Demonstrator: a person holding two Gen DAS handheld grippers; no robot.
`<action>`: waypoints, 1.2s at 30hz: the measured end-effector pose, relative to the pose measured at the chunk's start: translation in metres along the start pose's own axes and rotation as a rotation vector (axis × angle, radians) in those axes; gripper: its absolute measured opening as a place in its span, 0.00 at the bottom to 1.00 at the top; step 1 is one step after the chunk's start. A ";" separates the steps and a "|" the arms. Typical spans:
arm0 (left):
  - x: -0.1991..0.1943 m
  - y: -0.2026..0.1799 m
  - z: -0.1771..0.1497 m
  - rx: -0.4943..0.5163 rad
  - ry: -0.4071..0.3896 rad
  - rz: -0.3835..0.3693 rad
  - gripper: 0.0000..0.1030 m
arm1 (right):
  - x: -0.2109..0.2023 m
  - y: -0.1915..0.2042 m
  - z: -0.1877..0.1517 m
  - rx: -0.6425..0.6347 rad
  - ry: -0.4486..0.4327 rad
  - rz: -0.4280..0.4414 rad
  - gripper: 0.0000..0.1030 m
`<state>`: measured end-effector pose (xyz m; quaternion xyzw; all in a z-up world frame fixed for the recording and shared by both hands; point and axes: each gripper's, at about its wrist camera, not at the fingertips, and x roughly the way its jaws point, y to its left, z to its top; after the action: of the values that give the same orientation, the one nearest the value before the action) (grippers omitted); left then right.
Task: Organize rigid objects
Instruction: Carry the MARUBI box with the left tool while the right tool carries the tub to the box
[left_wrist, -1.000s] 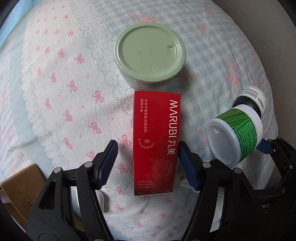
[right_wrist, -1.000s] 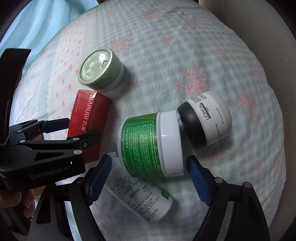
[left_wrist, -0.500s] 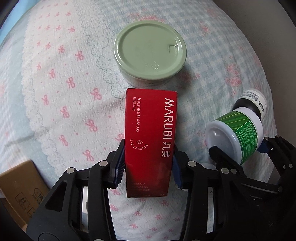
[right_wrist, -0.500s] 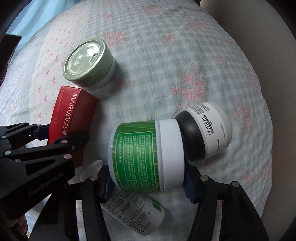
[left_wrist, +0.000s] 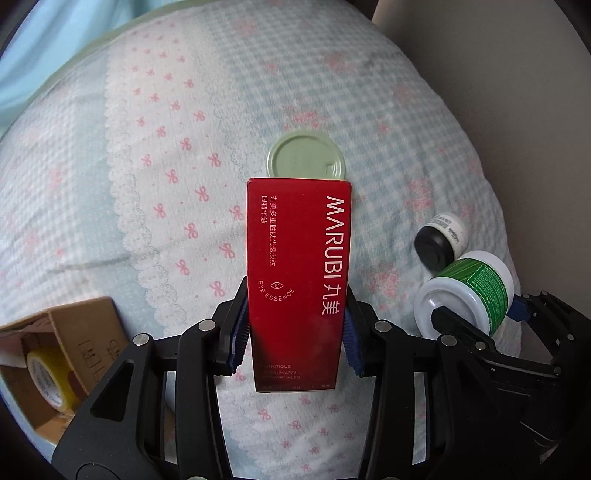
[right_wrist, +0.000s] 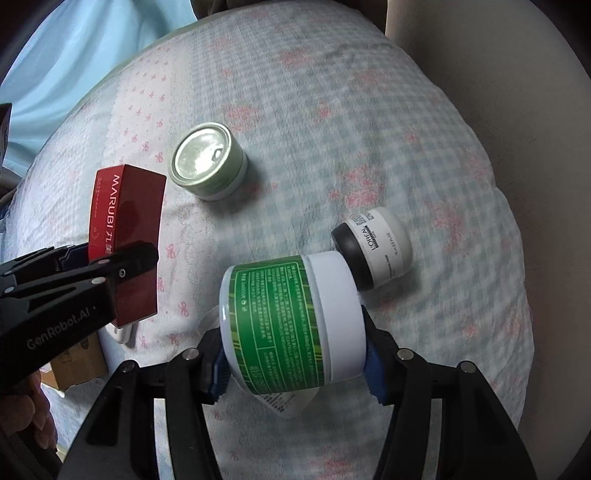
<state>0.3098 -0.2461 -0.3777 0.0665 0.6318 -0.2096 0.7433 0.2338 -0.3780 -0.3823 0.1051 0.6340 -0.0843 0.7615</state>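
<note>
My left gripper (left_wrist: 293, 332) is shut on a red MARUBI box (left_wrist: 299, 266) and holds it above the bedding; the box also shows in the right wrist view (right_wrist: 125, 236). My right gripper (right_wrist: 295, 365) is shut on a green-labelled white jar (right_wrist: 288, 325), lifted off the cloth; the jar shows in the left wrist view (left_wrist: 469, 291). A pale green tin (right_wrist: 207, 166) sits on the bedding beyond the box (left_wrist: 306, 157). A white L'Oreal jar with a black lid (right_wrist: 373, 247) lies on its side to the right (left_wrist: 441, 240).
Bedding with pink bows and blue check (left_wrist: 166, 166) covers the surface. An open cardboard box (left_wrist: 59, 354) holding a yellow tape roll (left_wrist: 46, 376) sits at the lower left. A white labelled bottle (right_wrist: 284, 400) lies under the lifted jar. A beige wall (right_wrist: 517, 92) is at the right.
Both grippers closed on their objects and lifted them: the left raised the red box, the right raised the green jar. The views pulled back from the bedding.
</note>
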 end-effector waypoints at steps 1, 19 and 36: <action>-0.013 0.000 -0.003 -0.003 -0.018 0.000 0.38 | -0.010 0.000 -0.001 -0.005 -0.012 0.001 0.53; -0.214 0.078 -0.094 -0.148 -0.244 0.047 0.38 | -0.168 0.072 -0.050 -0.167 -0.184 0.088 0.53; -0.262 0.271 -0.185 -0.235 -0.254 0.053 0.38 | -0.206 0.258 -0.093 -0.224 -0.232 0.224 0.53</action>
<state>0.2186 0.1256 -0.2054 -0.0312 0.5508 -0.1211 0.8252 0.1757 -0.1053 -0.1825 0.0791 0.5319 0.0603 0.8410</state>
